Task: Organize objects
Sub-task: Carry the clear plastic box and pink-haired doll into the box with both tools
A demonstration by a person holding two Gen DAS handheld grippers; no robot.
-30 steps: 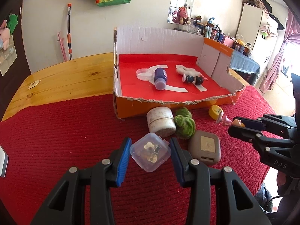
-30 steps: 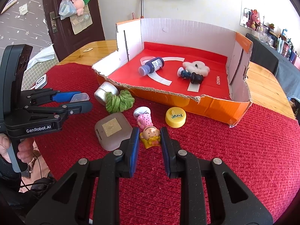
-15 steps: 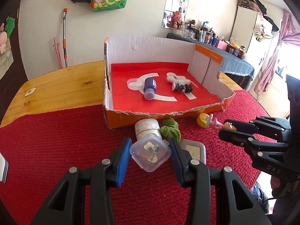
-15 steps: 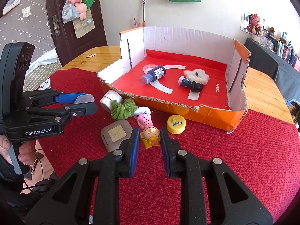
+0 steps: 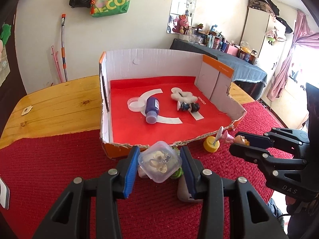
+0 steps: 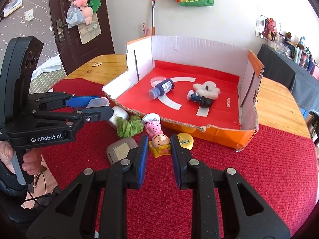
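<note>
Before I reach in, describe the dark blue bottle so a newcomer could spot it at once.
Find the orange cardboard box with the red floor on the table. On that floor, left of a fluffy white toy, lies the dark blue bottle on its side beside a clear round lid. It is the only bottle there.

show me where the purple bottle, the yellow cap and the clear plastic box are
purple bottle (image 5: 152, 109), left wrist view, on the middle of its body.
yellow cap (image 5: 211, 145), left wrist view, on its side wall.
clear plastic box (image 5: 159, 160), left wrist view, on its lid.
</note>
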